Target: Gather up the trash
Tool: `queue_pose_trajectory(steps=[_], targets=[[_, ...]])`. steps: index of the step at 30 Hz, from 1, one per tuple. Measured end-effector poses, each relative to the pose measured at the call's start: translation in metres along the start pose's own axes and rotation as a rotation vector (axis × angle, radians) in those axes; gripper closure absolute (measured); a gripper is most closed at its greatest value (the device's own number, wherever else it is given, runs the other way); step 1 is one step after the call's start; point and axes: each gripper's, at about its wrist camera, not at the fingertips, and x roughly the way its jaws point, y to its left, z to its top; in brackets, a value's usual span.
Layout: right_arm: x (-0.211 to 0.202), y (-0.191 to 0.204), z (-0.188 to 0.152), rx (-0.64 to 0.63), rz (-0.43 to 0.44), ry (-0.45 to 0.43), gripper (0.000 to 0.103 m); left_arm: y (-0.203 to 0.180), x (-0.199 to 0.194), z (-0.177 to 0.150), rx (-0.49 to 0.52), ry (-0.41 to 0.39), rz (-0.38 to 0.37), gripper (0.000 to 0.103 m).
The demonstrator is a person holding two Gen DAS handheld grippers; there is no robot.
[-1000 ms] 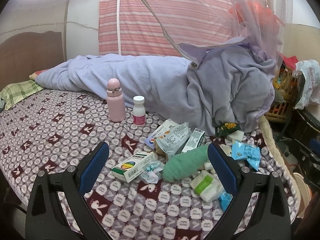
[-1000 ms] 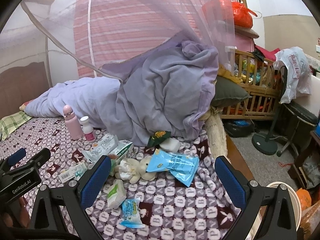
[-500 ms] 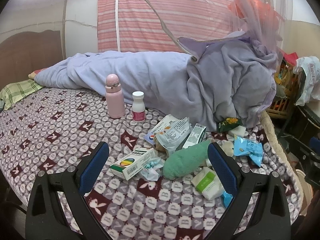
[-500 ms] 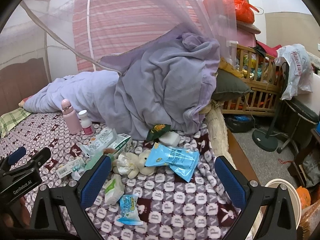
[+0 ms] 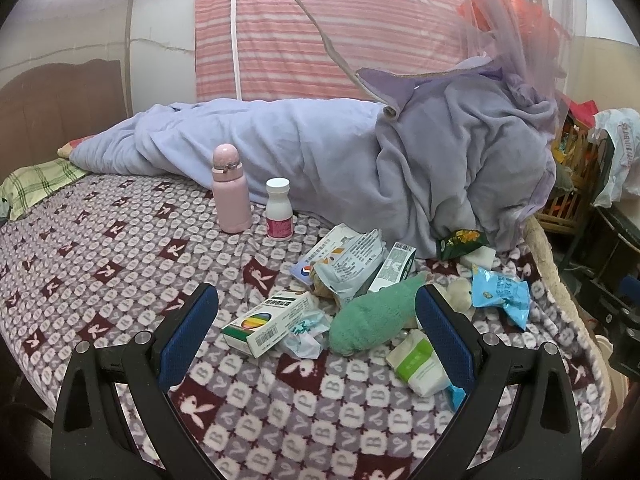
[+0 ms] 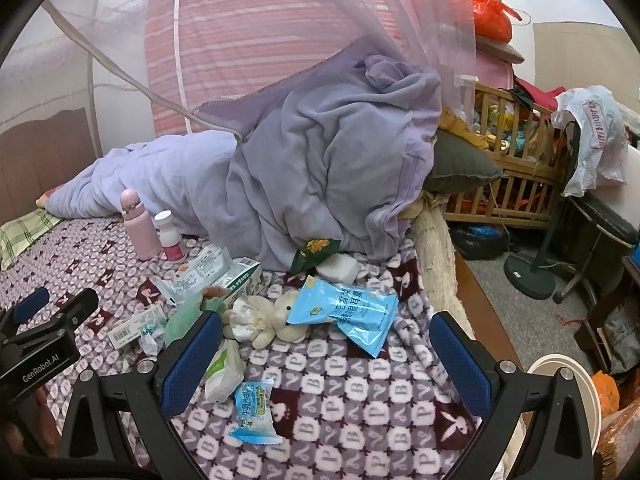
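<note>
Both views nearer litter | left tool [image 5: 316, 320] wide | right tool [image 6: 326, 354] wide, empty

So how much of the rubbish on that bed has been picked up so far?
None, it appears. The left gripper and right gripper are both open and empty above the blanket. The blue wrapper, small blue packet, crumpled tissue and medicine box lie uncollected. A white bucket waits by the bed.
</note>
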Motion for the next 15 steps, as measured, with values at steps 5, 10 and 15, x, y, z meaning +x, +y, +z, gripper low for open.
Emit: queue_pose_trajectory(steps=[5,10,15], targets=[[0.002,0.001,-0.001,-0.013,-0.001,0.014,0.0,0.005,0.003,-0.002,-0.003,0.009,0.01,0.004],[0.006,0.002,-0.002,-0.018,0.001,0.033,0.0,0.011,0.009,-0.004,-0.009,0.026,0.015,0.004],[0.013,0.002,-0.005,-0.039,0.009,0.068,0.0,0.018,0.014,-0.007,-0.003,0.04,0.025,0.004]])
